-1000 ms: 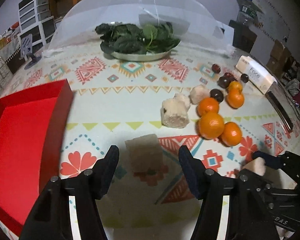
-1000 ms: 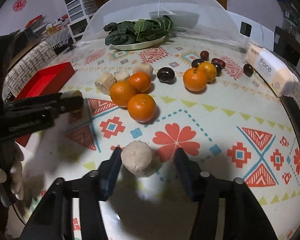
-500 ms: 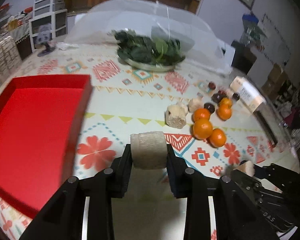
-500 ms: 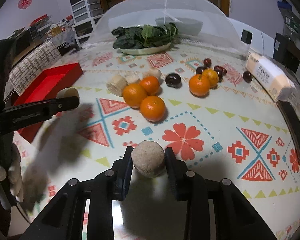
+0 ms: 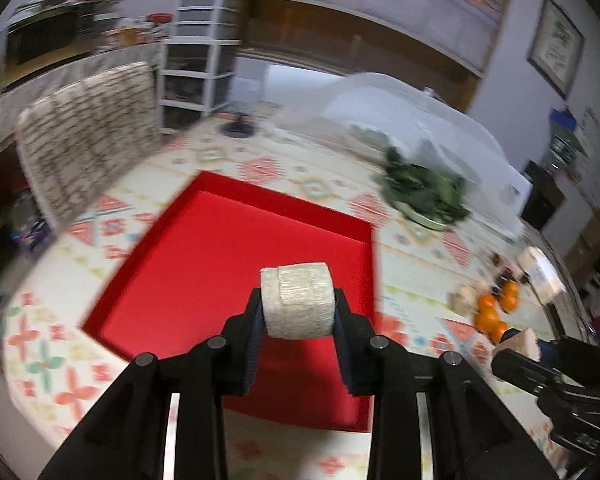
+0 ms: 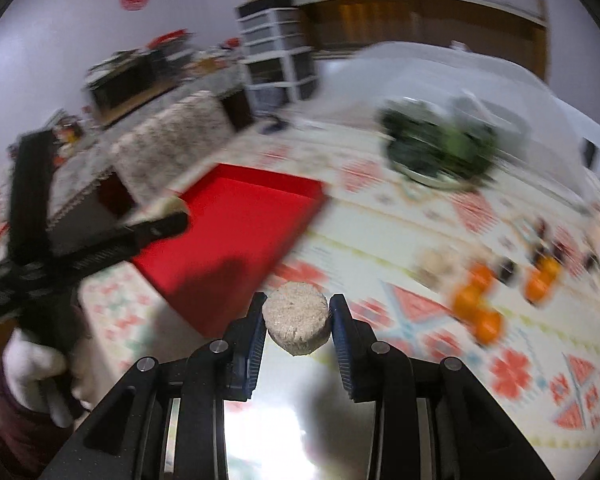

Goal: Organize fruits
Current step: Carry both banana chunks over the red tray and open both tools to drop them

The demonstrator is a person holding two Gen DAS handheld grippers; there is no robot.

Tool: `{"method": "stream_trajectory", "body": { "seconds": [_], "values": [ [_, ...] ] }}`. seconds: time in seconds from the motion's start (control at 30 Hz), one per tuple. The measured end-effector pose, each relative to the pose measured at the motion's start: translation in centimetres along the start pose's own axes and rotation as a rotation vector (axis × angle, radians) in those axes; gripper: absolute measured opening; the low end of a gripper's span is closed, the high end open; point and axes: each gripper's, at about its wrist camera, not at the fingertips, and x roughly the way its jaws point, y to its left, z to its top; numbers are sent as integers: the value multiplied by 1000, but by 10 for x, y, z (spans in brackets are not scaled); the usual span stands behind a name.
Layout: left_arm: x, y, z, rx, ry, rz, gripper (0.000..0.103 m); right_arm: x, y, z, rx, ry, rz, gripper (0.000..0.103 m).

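Both grippers grip pale chunks: the left gripper (image 5: 298, 308) holds its beige block (image 5: 297, 301) above the red tray (image 5: 204, 248); the right gripper (image 6: 297, 320) clamps a round piece (image 6: 296, 323) near it.

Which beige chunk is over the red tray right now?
The ribbed chunk in the left gripper, above the red tray. The right gripper's round chunk hangs over the tablecloth.

text: none legible | labels: blurred | signs: unreadable

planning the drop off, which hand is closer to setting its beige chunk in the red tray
Left. Its hand-held gripper holds a beige chunk over the red tray; the right hand-held gripper with its chunk sits beside the tray's corner.
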Motion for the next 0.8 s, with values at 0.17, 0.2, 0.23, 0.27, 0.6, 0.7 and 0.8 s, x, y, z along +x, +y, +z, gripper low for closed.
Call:
{"method": "stream_trajectory", "body": {
  "seconds": [0.17, 0.2, 0.23, 0.27, 0.6, 0.7, 0.8],
  "values": [
    [20, 37, 0, -39, 35, 58, 31, 45, 43, 16, -50, 36, 73, 34],
    [25, 41, -1, -42, 45, 65, 31, 57, 50, 17, -57, 49, 80, 34],
    [30, 45, -2, -46, 55, 70, 31, 68, 55, 16, -61, 61, 85, 34],
    [36, 49, -4, -51, 66, 74, 31, 78, 59, 15, -64, 74, 89, 34],
    [59, 64, -3, -74, 101, 77, 32, 138, 74, 6, -94, 152, 83, 35],
    [57, 63, 0, -81, 93, 66, 40, 140, 72, 4, -105, 153, 73, 35],
    [52, 62, 1, -82, 76, 69, 48, 142, 72, 4, -99, 150, 71, 37]
  ]
}}
